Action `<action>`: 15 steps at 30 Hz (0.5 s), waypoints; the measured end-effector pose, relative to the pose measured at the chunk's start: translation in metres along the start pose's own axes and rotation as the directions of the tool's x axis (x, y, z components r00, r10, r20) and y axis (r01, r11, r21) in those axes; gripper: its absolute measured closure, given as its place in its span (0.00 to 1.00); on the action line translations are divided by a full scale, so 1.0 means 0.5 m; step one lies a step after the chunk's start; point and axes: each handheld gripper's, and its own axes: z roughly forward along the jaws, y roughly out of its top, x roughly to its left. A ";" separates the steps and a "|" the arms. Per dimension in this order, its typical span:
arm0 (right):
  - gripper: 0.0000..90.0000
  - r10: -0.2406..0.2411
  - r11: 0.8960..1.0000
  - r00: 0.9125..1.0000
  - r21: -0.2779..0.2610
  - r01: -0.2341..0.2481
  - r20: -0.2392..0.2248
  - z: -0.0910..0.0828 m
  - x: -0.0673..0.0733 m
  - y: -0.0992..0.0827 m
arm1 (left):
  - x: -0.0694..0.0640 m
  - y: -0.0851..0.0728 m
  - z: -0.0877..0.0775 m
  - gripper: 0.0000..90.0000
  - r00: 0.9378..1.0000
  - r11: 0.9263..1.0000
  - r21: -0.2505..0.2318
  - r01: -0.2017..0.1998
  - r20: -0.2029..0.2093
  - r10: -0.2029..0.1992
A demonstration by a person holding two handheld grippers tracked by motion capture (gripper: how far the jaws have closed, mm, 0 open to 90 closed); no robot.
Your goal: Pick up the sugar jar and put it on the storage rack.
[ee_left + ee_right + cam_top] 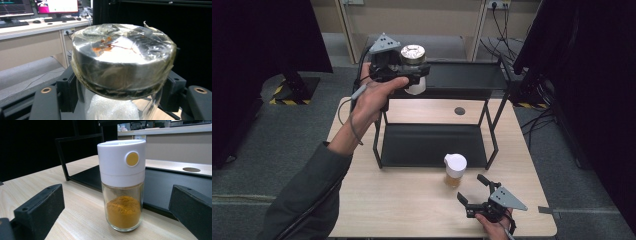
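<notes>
My left gripper (416, 75) is shut on a glass jar (413, 69) with a silver metal lid (122, 60) and something white inside. It holds the jar in the air above the left end of the black rack's top shelf (462, 76). The black jaws clamp the glass just under the lid on both sides. A spice jar (455, 170) with a white cap and orange powder (123, 212) stands on the wooden table (402, 200) in front of the rack. My right gripper (473, 189) rests low at the table's near right, open, its jaws apart on either side of the spice jar, short of it.
The black two-level metal rack (434, 145) occupies the table's middle and back, with a flat lower tray. A round cable hole (459, 110) sits in the tabletop behind it. Dark curtains hang at both sides, and cables lie on the floor at the far right.
</notes>
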 end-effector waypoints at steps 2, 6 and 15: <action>0.00 0.001 1.000 1.000 0.000 -0.001 0.000 0.000 -0.001 0.000 | 0.000 0.003 0.008 0.35 1.000 1.000 0.001 0.006 -0.022 -0.006; 0.00 0.000 1.000 1.000 0.000 0.000 -0.001 0.000 0.000 0.000 | 0.002 0.005 0.023 0.35 0.999 1.000 -0.003 0.011 -0.051 -0.011; 0.00 0.001 1.000 1.000 -0.002 -0.001 -0.001 -0.001 -0.002 0.000 | 0.002 0.009 0.056 0.35 0.992 1.000 -0.005 0.020 -0.124 -0.021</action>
